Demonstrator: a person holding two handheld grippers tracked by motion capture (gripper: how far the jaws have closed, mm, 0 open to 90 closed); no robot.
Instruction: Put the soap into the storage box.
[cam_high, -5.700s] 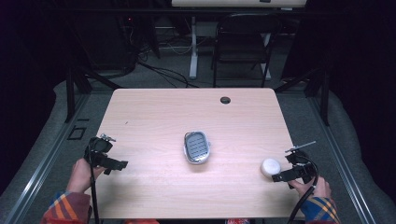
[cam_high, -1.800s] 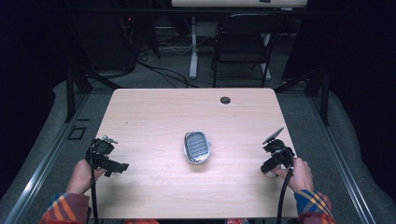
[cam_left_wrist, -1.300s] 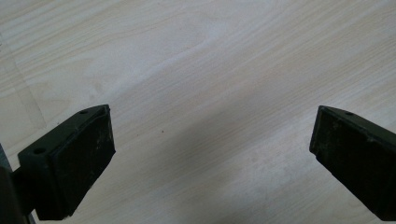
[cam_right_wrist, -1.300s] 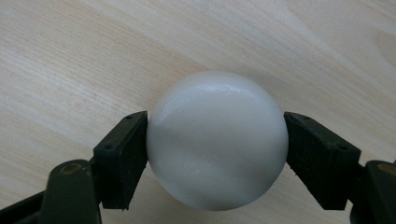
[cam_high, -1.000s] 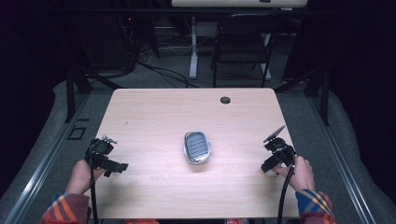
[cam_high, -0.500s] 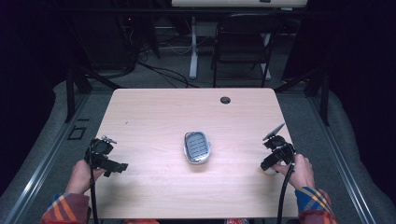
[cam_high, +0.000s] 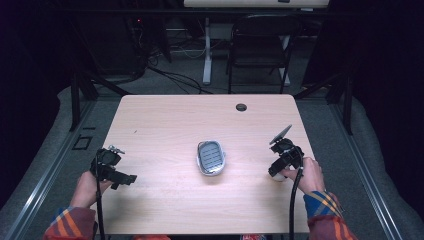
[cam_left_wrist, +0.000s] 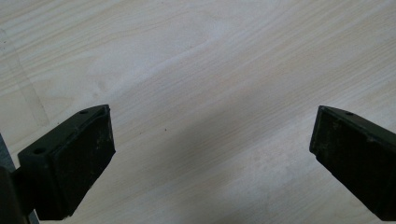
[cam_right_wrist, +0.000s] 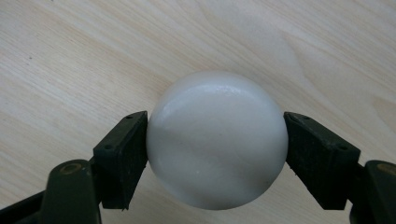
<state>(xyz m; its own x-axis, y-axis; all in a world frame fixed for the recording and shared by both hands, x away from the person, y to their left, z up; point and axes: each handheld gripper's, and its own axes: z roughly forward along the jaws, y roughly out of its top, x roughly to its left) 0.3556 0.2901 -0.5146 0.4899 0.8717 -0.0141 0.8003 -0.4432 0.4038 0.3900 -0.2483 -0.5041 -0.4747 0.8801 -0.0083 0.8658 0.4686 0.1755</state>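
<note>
A smooth white ball (cam_right_wrist: 216, 140) is clamped between the two black jaws of my right gripper (cam_right_wrist: 215, 127), just above the wooden tabletop. In the high view my right gripper (cam_high: 276, 172) points down near the table's right edge, and a sliver of the white ball (cam_high: 278, 178) peeks out under the hand. My left gripper (cam_high: 122, 178) rests low at the front left; in the left gripper view this left gripper (cam_left_wrist: 212, 126) is open wide over bare wood. A small grey oval dish (cam_high: 210, 157) with a ribbed insert lies at the table's centre, between both grippers.
The light wooden table (cam_high: 165, 125) has a black grommet hole (cam_high: 241, 107) near its far edge. A dark chair (cam_high: 260, 45) and a white desk leg (cam_high: 206, 55) stand beyond it on a grey floor with cables.
My right gripper has moved from beside the white ball to over it and shut on it; over the last second it barely shifted. The left gripper has stayed put.
</note>
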